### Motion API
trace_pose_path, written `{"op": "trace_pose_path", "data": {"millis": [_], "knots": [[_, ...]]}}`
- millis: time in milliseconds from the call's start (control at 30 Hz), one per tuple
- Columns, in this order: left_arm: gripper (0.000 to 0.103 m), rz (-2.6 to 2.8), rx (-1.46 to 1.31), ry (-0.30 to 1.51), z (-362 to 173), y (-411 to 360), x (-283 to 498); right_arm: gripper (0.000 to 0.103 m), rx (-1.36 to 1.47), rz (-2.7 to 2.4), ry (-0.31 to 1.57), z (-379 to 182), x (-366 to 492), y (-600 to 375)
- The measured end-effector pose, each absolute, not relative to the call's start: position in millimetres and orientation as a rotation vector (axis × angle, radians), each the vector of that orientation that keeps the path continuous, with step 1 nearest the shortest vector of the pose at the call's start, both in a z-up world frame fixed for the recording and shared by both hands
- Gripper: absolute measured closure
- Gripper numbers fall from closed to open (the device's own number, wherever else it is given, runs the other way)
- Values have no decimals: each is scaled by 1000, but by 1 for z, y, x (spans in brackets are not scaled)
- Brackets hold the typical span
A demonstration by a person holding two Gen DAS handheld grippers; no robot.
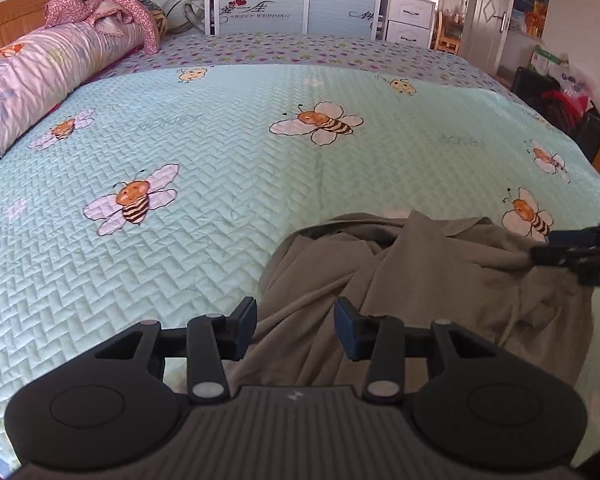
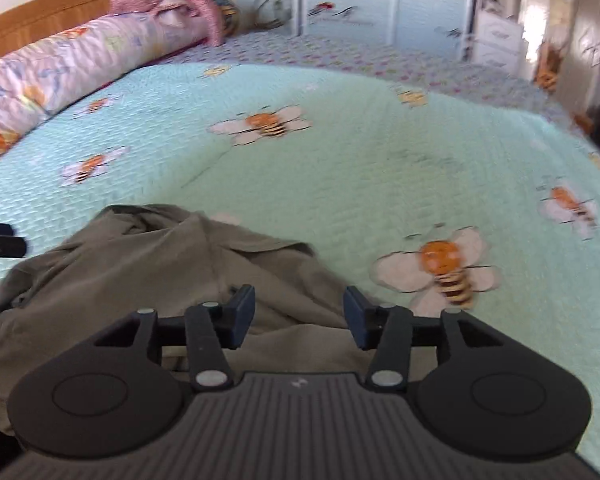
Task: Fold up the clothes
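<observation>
Bedding fills most of both views: a pale mint quilted coverlet [image 1: 228, 184] printed with cartoon bees spreads ahead of both grippers, over a sheet [image 1: 300, 50] patterned with small hearts at the far side. Ahead and to the left of the left gripper, a long rolled quilt [image 1: 48, 76] in lilac and orange lies along the wooden headboard [image 1: 16, 12], with a pink speckled cloth [image 1: 100, 4] bunched on its far end. Beyond the bed stand sliding wardrobe doors [image 1: 260, 4] with printed lettering. An olive-grey garment [image 1: 420, 288] lies crumpled on the coverlet, directly ahead of and under the left gripper [image 1: 296, 326], reaching to its right. That gripper's fingers are spread apart, with folds of the garment between and below them, and nothing is pinched. In the right wrist view, which is somewhat blurred, the same garment [image 2: 140, 280] lies ahead and to the left of the right gripper [image 2: 299, 316], whose fingers are likewise parted over the cloth's near edge and grasp nothing. Seen from the left wrist, the right gripper's dark fingertips [image 1: 548, 254] meet the garment's right edge, though whether they touch it cannot be told.
</observation>
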State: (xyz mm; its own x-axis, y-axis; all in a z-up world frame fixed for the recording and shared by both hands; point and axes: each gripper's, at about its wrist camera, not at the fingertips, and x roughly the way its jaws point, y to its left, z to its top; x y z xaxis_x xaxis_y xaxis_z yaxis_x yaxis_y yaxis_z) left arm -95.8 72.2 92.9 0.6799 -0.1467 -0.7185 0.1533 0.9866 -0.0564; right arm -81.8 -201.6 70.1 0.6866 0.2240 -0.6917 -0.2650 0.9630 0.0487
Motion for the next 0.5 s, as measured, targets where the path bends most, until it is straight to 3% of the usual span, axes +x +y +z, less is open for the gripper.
{"op": "trace_pose_path", "data": {"millis": [100,233,267,300,367,500], "knots": [[58,-173,-2,827,89,67,-93,42,-57,377,790,58,-65,-174],[58,-147,2,848,85,69,-95,42,-96,416,882,33,-44,-146],[58,-140,-5,853,84,71,-96,46,-84,423,903,26,-43,-143],[58,-135,-12,853,85,74,-97,66,-72,432,920,21,-44,-140],[58,-126,-21,853,86,77,-100,93,-46,472,907,19,-56,-139],[58,-111,3,849,92,73,-105,95,-54,423,783,42,-92,-149]]}}
